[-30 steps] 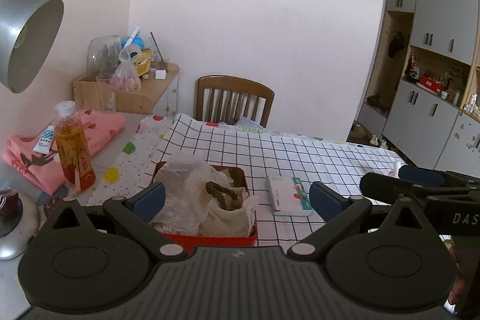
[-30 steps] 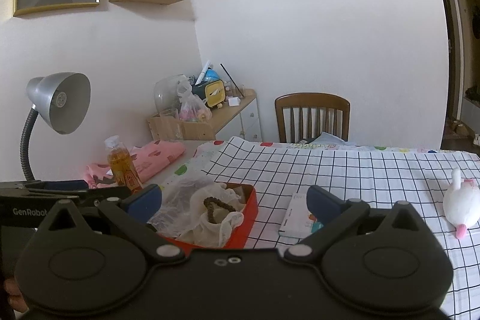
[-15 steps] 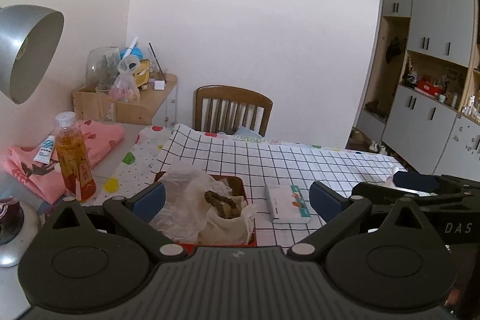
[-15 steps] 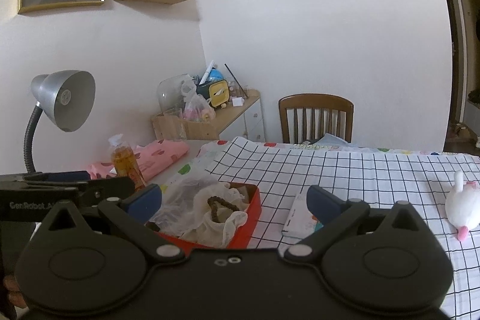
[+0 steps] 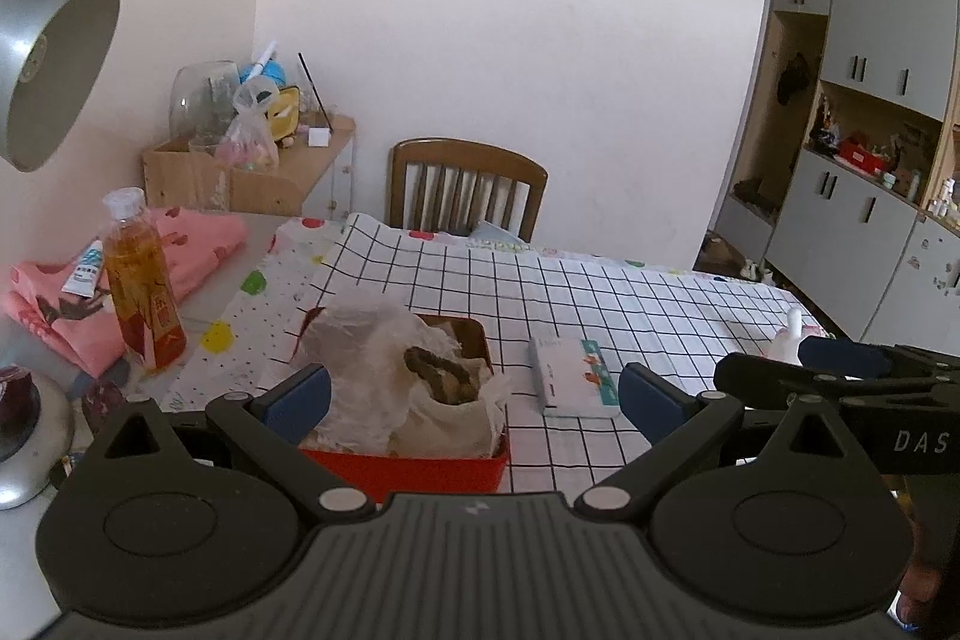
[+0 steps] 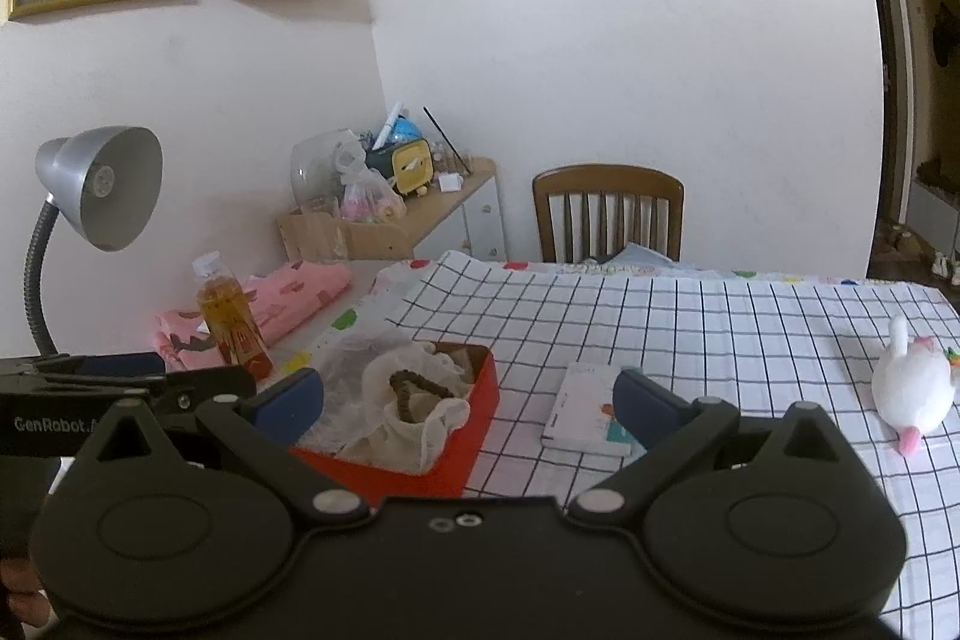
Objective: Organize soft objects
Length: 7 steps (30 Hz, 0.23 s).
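A red tin (image 5: 420,463) (image 6: 480,394) holding crumpled plastic bags (image 5: 384,376) (image 6: 390,394) and a brown lump sits on the checked tablecloth (image 5: 600,304) near its front edge. A white plush toy (image 6: 915,394) lies at the right; only its ear tip (image 5: 792,334) shows in the left wrist view. Folded pink cloth (image 5: 54,292) (image 6: 288,292) lies at the left. My left gripper (image 5: 474,400) hangs open in the air above and before the tin, holding nothing. My right gripper (image 6: 468,397) is open too, level with it and empty.
A small white box (image 5: 570,376) (image 6: 591,409) lies right of the tin. An orange drink bottle (image 5: 141,286) (image 6: 231,319), a tube and a grey desk lamp (image 6: 102,187) stand at the left. A wooden chair (image 6: 606,214) is behind the table, with a cluttered side cabinet (image 6: 384,220).
Both grippers have risen and drawn back slightly, so the tin and box sit a bit lower and further off in view. Nothing on the table has moved.
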### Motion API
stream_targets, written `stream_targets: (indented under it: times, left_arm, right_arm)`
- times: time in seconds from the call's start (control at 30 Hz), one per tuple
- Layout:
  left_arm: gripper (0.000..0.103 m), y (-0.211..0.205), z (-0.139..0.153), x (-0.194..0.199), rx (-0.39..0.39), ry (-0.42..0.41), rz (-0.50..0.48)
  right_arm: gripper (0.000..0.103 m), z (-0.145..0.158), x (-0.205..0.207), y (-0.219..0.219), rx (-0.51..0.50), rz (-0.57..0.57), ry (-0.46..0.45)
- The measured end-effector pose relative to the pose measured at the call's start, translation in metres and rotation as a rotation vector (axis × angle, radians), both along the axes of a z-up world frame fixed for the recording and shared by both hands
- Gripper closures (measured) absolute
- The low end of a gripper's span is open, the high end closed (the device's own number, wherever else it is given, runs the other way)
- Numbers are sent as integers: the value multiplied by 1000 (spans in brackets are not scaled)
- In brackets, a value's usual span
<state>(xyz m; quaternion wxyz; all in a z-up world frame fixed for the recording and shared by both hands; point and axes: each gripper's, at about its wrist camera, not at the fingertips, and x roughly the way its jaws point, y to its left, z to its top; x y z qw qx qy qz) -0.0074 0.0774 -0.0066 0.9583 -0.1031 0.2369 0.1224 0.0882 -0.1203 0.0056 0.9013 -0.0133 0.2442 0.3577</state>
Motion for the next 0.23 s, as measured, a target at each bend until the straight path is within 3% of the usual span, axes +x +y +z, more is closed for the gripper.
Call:
stream_targets:
  times: [0.23]
  left_arm:
    - [0,-9,-9,10,-7,32,-38]
  right_arm:
    - [0,-8,3,-8,-26,-35,22]
